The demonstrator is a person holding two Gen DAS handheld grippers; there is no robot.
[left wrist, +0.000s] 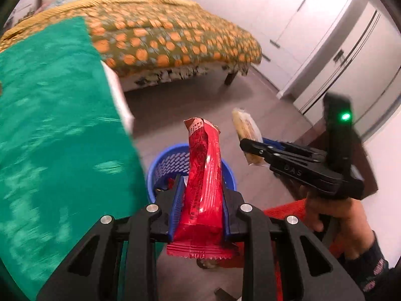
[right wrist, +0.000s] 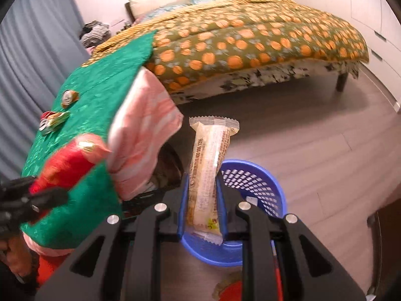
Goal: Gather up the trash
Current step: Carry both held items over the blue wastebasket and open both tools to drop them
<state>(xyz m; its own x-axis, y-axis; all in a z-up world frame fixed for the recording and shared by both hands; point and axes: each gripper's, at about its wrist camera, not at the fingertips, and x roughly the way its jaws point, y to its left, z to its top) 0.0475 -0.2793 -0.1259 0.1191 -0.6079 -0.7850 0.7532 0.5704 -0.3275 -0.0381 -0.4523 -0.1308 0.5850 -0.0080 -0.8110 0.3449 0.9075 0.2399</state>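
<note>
My left gripper [left wrist: 200, 188] is shut on a red snack wrapper [left wrist: 204, 175] and holds it upright above a blue plastic basket [left wrist: 163, 165] on the floor. My right gripper [right wrist: 200, 188] is shut on a cream-coloured wrapper [right wrist: 209, 165] and holds it over the same basket [right wrist: 253, 183]. In the left wrist view the right gripper [left wrist: 246, 145] shows at the right with its wrapper [left wrist: 246, 128]. In the right wrist view the left gripper [right wrist: 50, 195] shows at the left with the red wrapper [right wrist: 65, 163].
A table with a green cloth [right wrist: 100, 95] stands at the left, with crushed cans and wrappers [right wrist: 54, 121] on it. A bed with an orange-patterned cover [right wrist: 250, 40] lies behind. White wardrobes [left wrist: 325, 37] line the right wall. A red mat [left wrist: 283, 210] lies on the floor.
</note>
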